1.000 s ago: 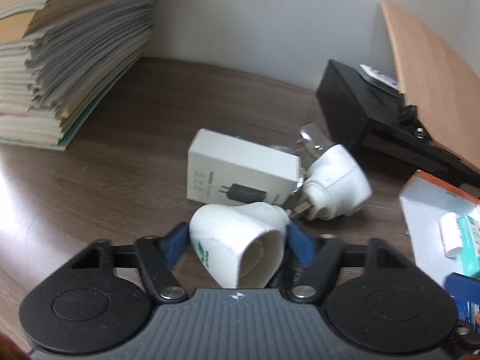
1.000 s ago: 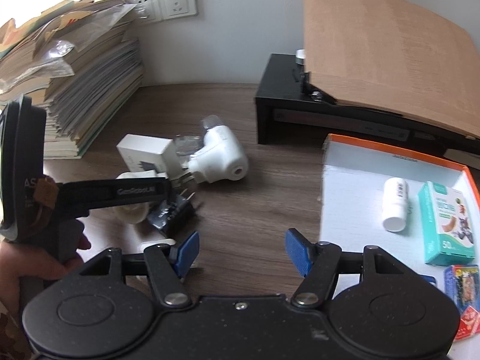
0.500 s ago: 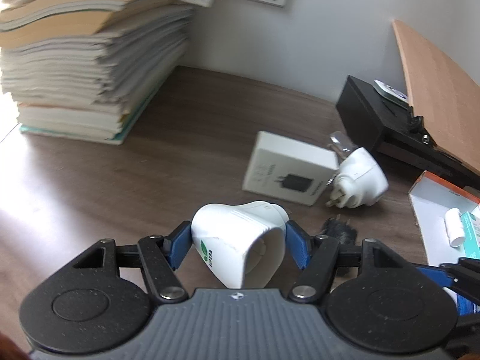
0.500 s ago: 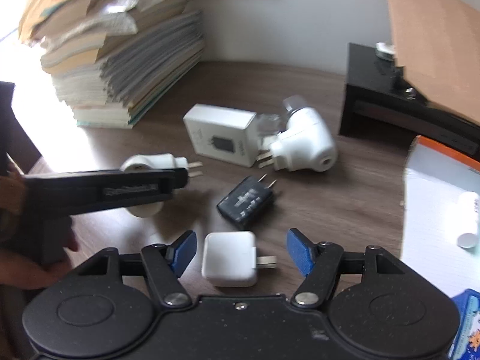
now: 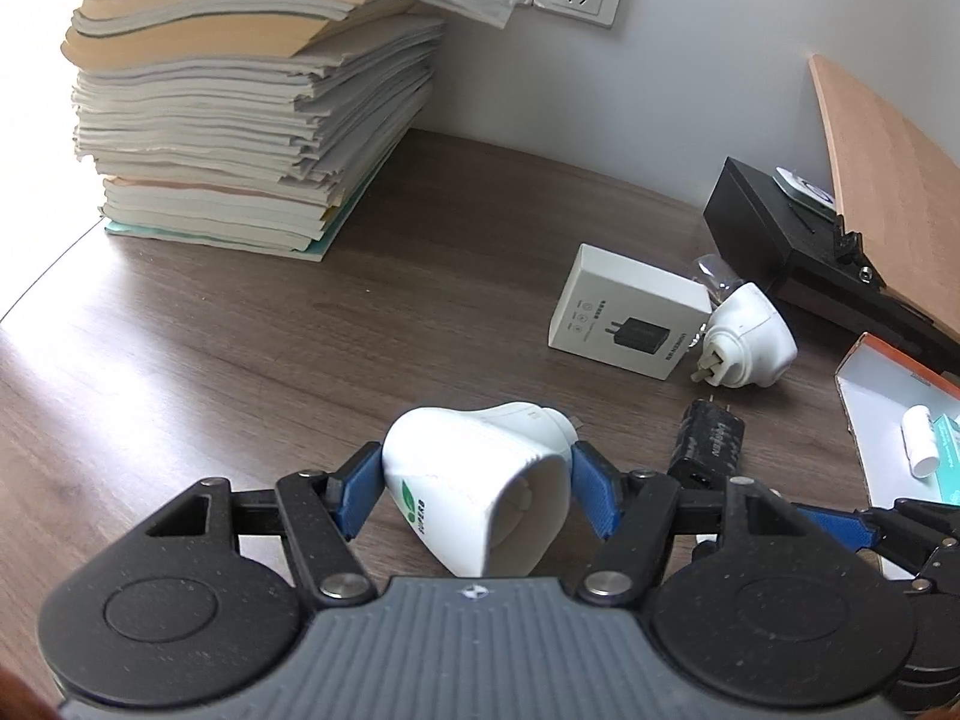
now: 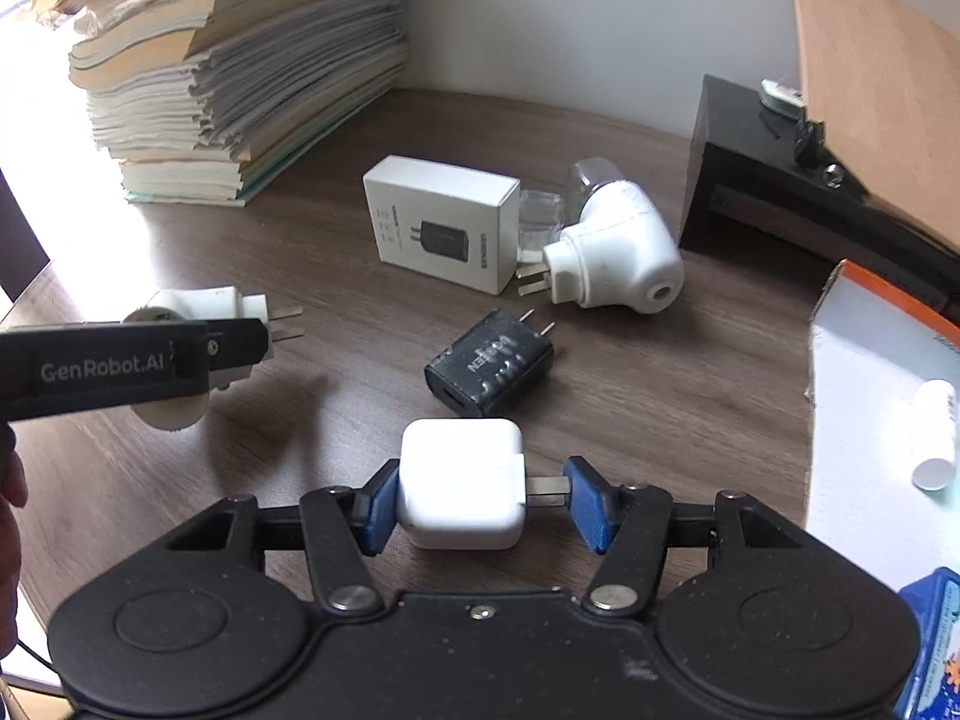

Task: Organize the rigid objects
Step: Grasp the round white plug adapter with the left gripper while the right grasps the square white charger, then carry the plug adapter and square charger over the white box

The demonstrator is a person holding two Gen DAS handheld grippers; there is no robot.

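Observation:
My left gripper (image 5: 477,480) is shut on a white cone-shaped plug adapter (image 5: 474,480), held just above the wooden desk; from the right wrist view its prongs (image 6: 285,324) stick out to the right. My right gripper (image 6: 483,504) is closing on a white cube charger (image 6: 459,492): the left pad touches its side and the right pad meets its prong tips. Lying beyond it are a black charger (image 6: 489,363), a white charger box (image 6: 444,222) and a white plug lamp (image 6: 612,252).
A tall stack of papers (image 5: 240,120) fills the back left. A black stand (image 6: 750,180) under a wooden board sits back right. A white tray with an orange rim (image 6: 852,360) at the right holds a small white bottle (image 6: 933,432) and boxes.
The left gripper has carried the adapter leftward, away from the box and lamp. The right gripper has come down over the white cube charger, and its jaws have narrowed around it.

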